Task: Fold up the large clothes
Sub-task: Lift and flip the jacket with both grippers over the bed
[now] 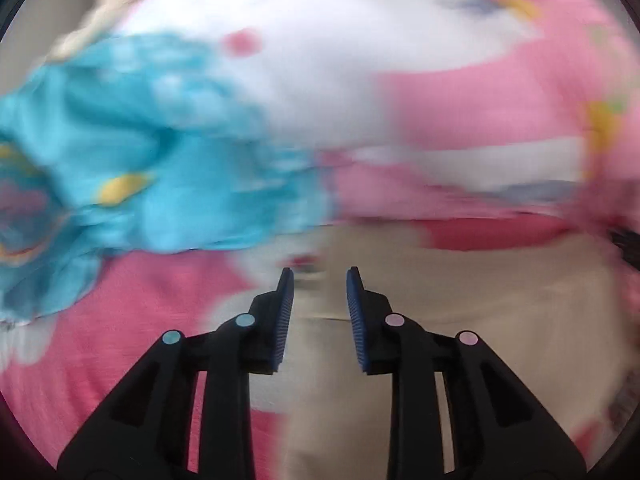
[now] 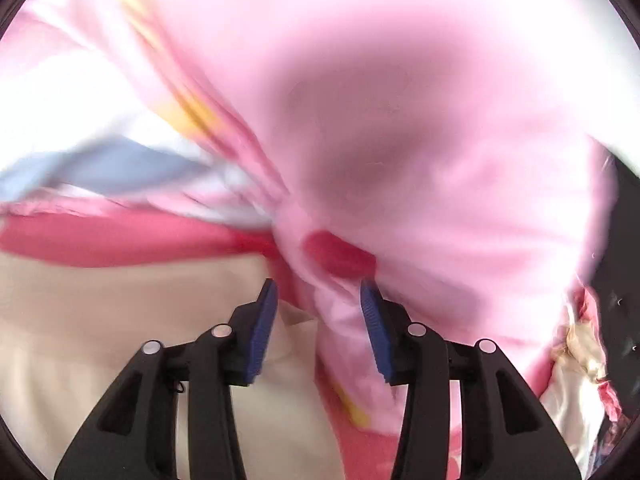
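On the beige surface (image 1: 460, 320) ahead of both grippers, a large pink garment (image 1: 480, 100) with white, yellow and blue print is lying in a loose heap, heavily blurred in both views. A crumpled blue cloth (image 1: 140, 160) is sitting against its left part in the left wrist view.

The left gripper (image 1: 320, 280) is standing partly open, with nothing between its blue pads (image 1: 285, 320); bare beige surface is showing in the gap. The garment's near edge is lying just beyond its tips, apart from them.

The right gripper (image 2: 318, 292) is standing more widely open. A bunched fold of the pink garment (image 2: 400, 140) is hanging down between its pads, close against the right pad (image 2: 374, 332); whether that pad is touching the fabric cannot be told through the blur, and the left pad is clear of it, so no grip is being made.

Judgement: the step in hand appears to be a release between folds, both grippers letting go of the cloth. The next move is likely calling for fresh grips on two free corners or an edge, taken well apart so the fabric can be drawn flat.

The garment's long axis appears to be running left to right across the left wrist view, though the bunching is making this uncertain. Which end is the neck or hem cannot be told.
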A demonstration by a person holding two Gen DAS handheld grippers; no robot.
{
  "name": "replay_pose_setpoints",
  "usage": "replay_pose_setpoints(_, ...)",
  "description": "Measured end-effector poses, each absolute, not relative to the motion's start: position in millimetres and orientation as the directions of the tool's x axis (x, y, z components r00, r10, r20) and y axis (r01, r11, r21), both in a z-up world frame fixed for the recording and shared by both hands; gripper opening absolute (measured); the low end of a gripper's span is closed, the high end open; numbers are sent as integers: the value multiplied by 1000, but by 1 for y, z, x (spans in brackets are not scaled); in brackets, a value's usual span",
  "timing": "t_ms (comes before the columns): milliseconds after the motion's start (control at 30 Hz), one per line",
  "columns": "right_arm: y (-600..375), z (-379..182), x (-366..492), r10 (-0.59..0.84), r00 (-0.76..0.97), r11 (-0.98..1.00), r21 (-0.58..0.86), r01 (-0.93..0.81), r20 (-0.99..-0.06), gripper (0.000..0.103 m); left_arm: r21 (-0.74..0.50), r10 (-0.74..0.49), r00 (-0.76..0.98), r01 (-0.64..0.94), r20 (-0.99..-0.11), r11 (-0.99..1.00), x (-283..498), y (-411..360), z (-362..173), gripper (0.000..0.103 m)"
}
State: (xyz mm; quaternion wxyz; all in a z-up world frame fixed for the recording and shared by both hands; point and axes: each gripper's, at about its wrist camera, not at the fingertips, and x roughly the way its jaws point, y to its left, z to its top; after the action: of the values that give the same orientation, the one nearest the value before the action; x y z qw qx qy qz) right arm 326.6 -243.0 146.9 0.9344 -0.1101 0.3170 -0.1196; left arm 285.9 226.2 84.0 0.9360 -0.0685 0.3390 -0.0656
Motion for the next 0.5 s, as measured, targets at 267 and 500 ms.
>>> replay_pose_setpoints(267, -279, 89, 365, -197, 637, 977, -94, 192, -746, 43, -645, -411, 678, -123, -609, 754, 311, 279, 1, 4)
replay_pose_setpoints(500, -244, 158, 258, -78, 782, 959, -262, -112, -618, 51, 46, -213, 705, 329, -677, 943, 192, 196, 88, 72)
